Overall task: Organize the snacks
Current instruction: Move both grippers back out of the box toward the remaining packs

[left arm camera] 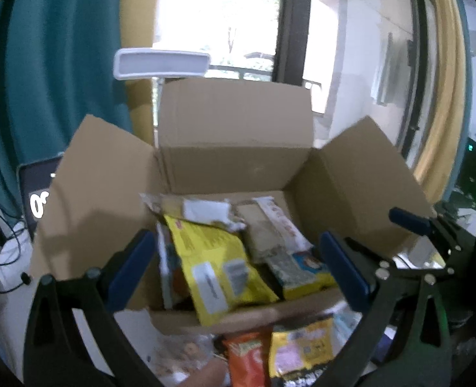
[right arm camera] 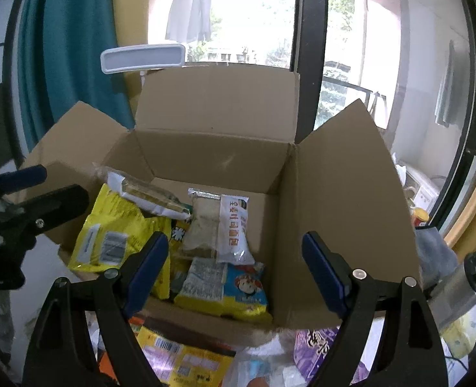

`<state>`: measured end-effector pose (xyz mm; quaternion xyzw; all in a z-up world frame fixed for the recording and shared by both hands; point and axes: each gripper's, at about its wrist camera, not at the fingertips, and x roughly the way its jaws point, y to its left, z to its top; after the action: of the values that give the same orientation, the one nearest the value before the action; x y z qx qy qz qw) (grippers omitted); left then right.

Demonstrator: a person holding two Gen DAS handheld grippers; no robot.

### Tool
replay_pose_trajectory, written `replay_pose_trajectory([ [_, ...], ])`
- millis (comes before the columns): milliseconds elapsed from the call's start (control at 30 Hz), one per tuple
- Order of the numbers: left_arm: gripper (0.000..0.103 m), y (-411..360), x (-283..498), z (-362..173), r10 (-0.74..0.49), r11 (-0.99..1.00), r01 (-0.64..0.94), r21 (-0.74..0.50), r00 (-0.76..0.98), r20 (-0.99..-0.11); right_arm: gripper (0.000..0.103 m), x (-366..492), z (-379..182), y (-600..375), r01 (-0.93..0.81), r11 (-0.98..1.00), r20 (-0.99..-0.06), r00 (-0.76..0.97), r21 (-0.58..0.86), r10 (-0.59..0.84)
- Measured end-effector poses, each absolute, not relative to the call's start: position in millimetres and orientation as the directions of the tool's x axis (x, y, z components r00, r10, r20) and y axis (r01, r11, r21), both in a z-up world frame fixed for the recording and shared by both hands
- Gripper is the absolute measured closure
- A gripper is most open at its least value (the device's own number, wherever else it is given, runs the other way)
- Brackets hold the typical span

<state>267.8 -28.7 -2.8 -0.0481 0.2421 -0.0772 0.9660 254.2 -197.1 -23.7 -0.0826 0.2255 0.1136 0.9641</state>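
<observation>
An open cardboard box (left arm camera: 238, 148) (right arm camera: 212, 148) stands in front of me with its flaps up. Inside lie several snack packs: a big yellow bag (left arm camera: 218, 267) (right arm camera: 112, 225), a white pack with red print (left arm camera: 279, 219) (right arm camera: 234, 229), and a yellow-blue pack (left arm camera: 305, 271) (right arm camera: 234, 290). My left gripper (left arm camera: 238, 267) is open and empty over the box's near edge. My right gripper (right arm camera: 234, 267) is open and empty just in front of the box. More snacks lie before the box: an orange bag (left arm camera: 247, 358), a yellow-pink bag (left arm camera: 302, 351) (right arm camera: 186, 358) and a purple bag (right arm camera: 315, 342).
A white lamp head (left arm camera: 160, 63) (right arm camera: 142, 58) stands behind the box, in front of a teal curtain (left arm camera: 54, 64) and a window. Each wrist view catches the other gripper at its edge: the right gripper (left arm camera: 431, 235) and the left gripper (right arm camera: 18, 206). A grey cloth (right arm camera: 431, 251) and a bottle (right arm camera: 470, 277) are at the right.
</observation>
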Motion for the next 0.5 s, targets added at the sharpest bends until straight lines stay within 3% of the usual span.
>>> replay_pose_trajectory([
  [200, 0.000, -40, 254, -13, -0.266, 0.963, 0.211, -0.168, 0.843, -0.467, 0.016, 233, -25, -207, -0.236, 0.966, -0.437, 0.883, -0.104, 0.169],
  [500, 0.000, -62, 223, -22, -0.263, 0.965, 0.231, -0.125, 0.845, -0.466, 0.016, 210, -37, -230, -0.216, 0.971, -0.449, 0.881, -0.104, 0.148],
])
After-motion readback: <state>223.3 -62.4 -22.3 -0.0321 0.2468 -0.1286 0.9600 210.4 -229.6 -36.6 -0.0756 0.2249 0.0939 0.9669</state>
